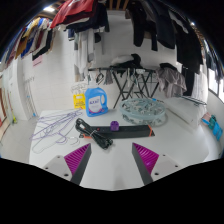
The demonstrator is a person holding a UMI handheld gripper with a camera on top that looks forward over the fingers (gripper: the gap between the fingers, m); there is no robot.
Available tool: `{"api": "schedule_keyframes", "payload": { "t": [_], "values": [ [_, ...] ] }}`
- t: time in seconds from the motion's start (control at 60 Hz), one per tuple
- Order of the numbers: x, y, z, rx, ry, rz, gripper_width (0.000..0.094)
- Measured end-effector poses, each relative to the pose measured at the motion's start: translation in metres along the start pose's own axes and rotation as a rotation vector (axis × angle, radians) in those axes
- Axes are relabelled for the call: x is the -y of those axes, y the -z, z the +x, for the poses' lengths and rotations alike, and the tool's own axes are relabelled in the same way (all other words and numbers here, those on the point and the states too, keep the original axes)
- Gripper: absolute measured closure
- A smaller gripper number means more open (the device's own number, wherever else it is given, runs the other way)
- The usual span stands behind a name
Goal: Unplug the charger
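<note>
Two purple pads (78, 157) sit closest to me, one on each finger of my gripper (111, 158), and they stand wide apart with nothing held between them. So the gripper is open, and I see bare white counter (30, 150) in the gap.

Just ahead of the fingertips, I've got the charger (93, 131): a black elongated block lying flat on the counter, slightly toward the left finger's side, not touching either pad. Right beside it, on its far right end, sits a small purple piece (116, 125); I can't tell whether the two are joined. A dark cable (138, 128) runs off from there to the right of the charger and curls back toward the right finger.

Counting now. One charger. One blue-and-white bag (95, 100) standing upright beyond the charger, with one yellow packet (79, 100) touching its left side. Left of the charger, a loose heap of thin wire hangers (55, 127) lies on the counter; they overlap too much for me to count them. Beyond the charger and to its right, one coil of pale cord (140, 106) rests on the surface, and behind that stands one dark folding rack (128, 72). Farther back, dark garments (160, 20) and one red one (76, 10) hang along the wall.
</note>
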State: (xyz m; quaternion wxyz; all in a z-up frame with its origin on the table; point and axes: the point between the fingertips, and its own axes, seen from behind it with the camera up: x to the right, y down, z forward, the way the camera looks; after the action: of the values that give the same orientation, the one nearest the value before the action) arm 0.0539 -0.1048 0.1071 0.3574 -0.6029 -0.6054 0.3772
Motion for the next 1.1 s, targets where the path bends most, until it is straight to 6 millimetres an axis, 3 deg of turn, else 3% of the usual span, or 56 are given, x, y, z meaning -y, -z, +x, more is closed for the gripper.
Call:
{"api": "schedule_keyframes", "payload": {
  "t": [0.317, 0.533, 0.733, 0.9, 0.967, 1.017, 1.033, 1.1],
  "values": [
    [0.015, -0.107, 0.010, -0.013, -0.012, 0.034, 0.0078],
    [0.027, -0.166, 0.013, -0.014, -0.027, 0.032, 0.0075],
    [0.030, -0.206, 0.015, -0.005, -0.024, 0.017, 0.0073],
    [0.029, -0.221, 0.014, 0.009, -0.029, 0.017, 0.0091],
    [0.030, -0.223, 0.013, 0.009, -0.021, 0.028, 0.0195],
    [0.029, -0.224, 0.019, -0.018, 0.003, 0.038, 0.0596],
    [0.029, -0.224, 0.011, 0.009, -0.002, 0.044, 0.0674],
    [0.029, -0.224, 0.012, -0.005, 0.026, 0.038, 0.0759]
  ]
}}
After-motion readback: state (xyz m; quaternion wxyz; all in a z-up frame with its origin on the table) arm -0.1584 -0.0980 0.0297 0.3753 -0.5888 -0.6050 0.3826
